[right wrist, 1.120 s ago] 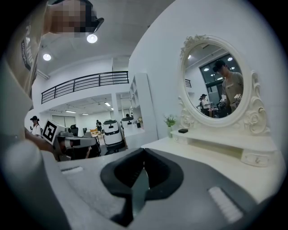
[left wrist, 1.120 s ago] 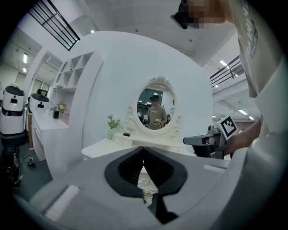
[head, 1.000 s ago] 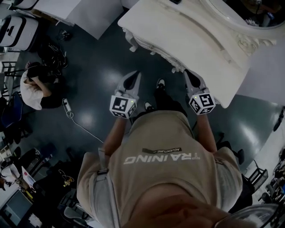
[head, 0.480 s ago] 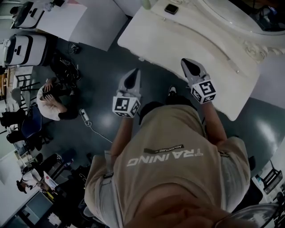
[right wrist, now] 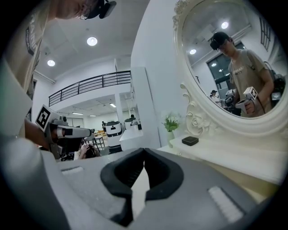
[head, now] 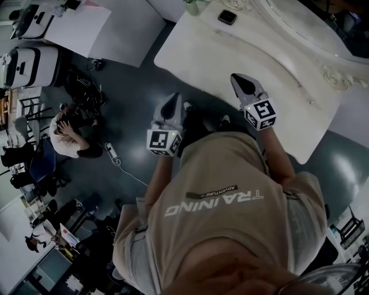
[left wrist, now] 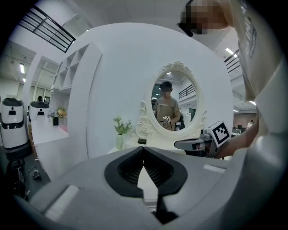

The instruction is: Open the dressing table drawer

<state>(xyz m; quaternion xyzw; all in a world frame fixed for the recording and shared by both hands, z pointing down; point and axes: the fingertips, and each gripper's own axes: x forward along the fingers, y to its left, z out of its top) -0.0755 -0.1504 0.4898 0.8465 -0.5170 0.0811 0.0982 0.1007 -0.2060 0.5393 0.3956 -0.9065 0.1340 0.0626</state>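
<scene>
The white dressing table [head: 230, 63] fills the upper right of the head view; its front and drawer are hidden under the top. My right gripper [head: 237, 78] hangs over the table top near its front edge, shut with nothing in it. My left gripper [head: 171, 100] is over the dark floor just off the table's front left edge, also shut and empty. In the left gripper view the jaws [left wrist: 143, 148] meet at the tips, facing the oval mirror [left wrist: 173, 101]. The right gripper [right wrist: 144, 150] looks along the table top [right wrist: 234, 157].
A small black box [head: 226, 16] and a vase of flowers [left wrist: 119, 134] stand at the back of the table top. A person sits on the floor [head: 66, 135] at left, beside a cable with a power strip [head: 110, 152]. White machines [head: 29, 60] stand further left.
Both grippers have moved forward toward the table. The right one has gone from below the carved front edge to above the top. The table's front has slipped out of sight.
</scene>
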